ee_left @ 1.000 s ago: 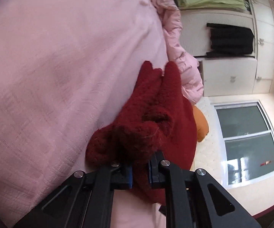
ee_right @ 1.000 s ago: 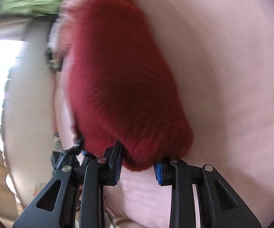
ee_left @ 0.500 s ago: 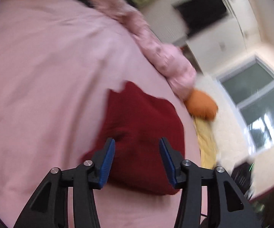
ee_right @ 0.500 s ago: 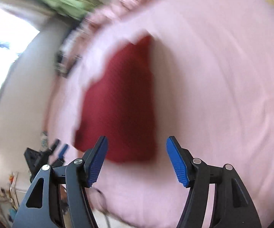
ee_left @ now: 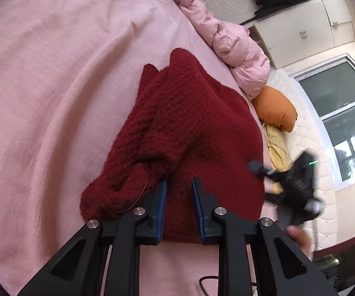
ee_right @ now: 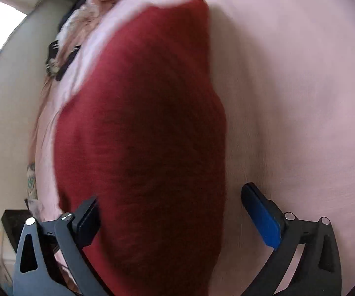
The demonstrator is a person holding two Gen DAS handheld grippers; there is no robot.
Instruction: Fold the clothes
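Sweater (ee_left: 189, 128) in dark red knit lies bunched on the pink bedspread (ee_left: 54, 74), filling the middle of the left wrist view and running from 12 to 6 o'clock in the blurred right wrist view (ee_right: 148, 135). A pink puffy jacket (ee_left: 226, 34) is heaped at 1 o'clock beyond it, with an orange cushion (ee_left: 276, 109) at 3 o'clock. White cupboards (ee_left: 308, 32) and a window (ee_left: 345, 118) stand behind. The left gripper (ee_left: 178, 185) is narrowly parted, its blue pads over the sweater's near edge; whether they pinch it I cannot tell. The right gripper (ee_right: 170, 207) is spread wide, straddling the sweater.
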